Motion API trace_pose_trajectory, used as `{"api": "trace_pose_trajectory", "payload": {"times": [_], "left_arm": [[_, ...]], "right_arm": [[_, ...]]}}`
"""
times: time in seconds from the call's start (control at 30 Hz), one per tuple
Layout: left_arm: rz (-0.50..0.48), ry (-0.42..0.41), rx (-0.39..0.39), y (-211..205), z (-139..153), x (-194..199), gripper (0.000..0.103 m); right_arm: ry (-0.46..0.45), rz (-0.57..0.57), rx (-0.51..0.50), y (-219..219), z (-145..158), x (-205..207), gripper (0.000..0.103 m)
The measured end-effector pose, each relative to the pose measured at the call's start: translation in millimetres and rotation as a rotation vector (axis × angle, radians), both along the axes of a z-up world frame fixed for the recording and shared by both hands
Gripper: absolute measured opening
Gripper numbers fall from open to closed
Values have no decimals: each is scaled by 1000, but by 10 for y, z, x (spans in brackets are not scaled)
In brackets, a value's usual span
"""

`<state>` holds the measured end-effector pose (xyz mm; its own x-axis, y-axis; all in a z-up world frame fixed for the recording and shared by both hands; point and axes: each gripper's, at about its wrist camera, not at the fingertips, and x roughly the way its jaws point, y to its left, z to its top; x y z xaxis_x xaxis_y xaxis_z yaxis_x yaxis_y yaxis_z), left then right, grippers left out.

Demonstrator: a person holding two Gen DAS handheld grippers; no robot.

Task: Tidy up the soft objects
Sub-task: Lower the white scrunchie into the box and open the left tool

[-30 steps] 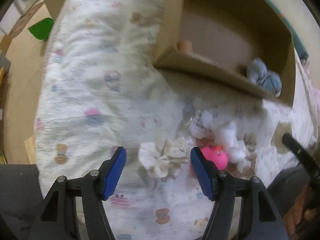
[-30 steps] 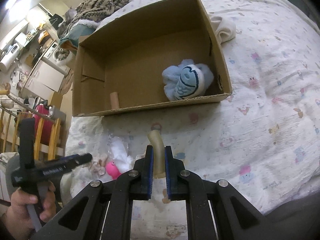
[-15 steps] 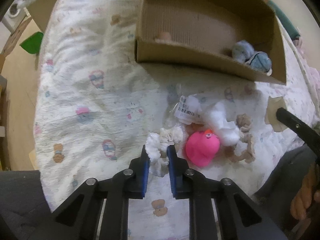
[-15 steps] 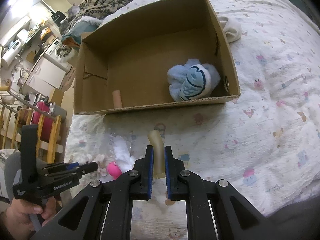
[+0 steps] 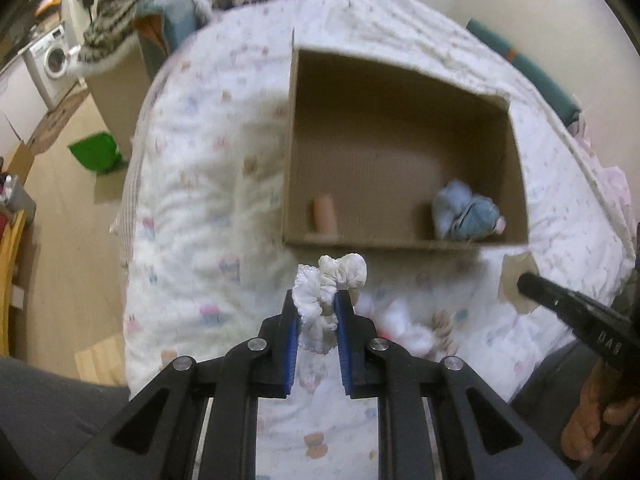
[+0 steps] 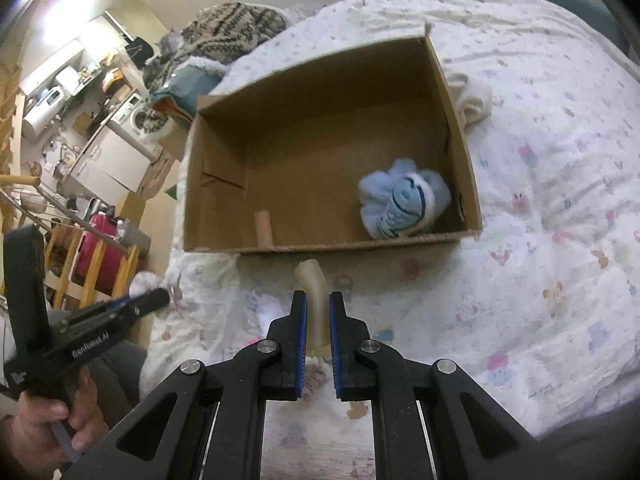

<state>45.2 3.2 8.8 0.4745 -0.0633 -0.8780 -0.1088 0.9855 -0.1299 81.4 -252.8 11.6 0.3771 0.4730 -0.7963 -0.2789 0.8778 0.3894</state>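
Overhead:
Surface: white printed quilt [image 6: 540, 168] under cardboard box [image 6: 466, 152].
Room: washing machine [image 5: 54, 58] beyond box.
Scrunchie [image 5: 334, 280]: frilly white, clenched by left gripper [image 5: 317, 312].
Right gripper [image 6: 318, 312]: grasping beige tube [image 6: 316, 300].

White ruffled scrunchie [image 5: 326, 286] held aloft, blue fish plush [image 6: 402, 204] inside cardboard box [image 6: 460, 152]

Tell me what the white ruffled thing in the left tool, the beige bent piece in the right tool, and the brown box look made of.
White ruffled scrunchie: gathered fabric with lacy edging; matte, crinkled folds. Beige bent tube-shaped piece: probably soft rubber or foam, smooth and slightly translucent-looking; uncertain. Brown open box: corrugated cardboard, with matte walls and raw cut edges.
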Motion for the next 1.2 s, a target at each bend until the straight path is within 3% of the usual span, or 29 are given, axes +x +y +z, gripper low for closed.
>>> {"api": "trace_pose_trajectory", "payload": {"times": [0.17,0.47,0.87,1.2], "left_arm": [[-35,-73,25,-84,207,256,16],[-62,-143,52,-208,319,710,16],[-65,-132,98,-221,-214,927,16],[-107,-118,103,-310,-332,954,16]], "right_arm": [[-54,-4,14,-9,192,115,12],[-117,20,-3,146,335,495,12],[-83,10,-38,263,-103,815,12],[-57,28,-92,349,-301,797,12]]}}
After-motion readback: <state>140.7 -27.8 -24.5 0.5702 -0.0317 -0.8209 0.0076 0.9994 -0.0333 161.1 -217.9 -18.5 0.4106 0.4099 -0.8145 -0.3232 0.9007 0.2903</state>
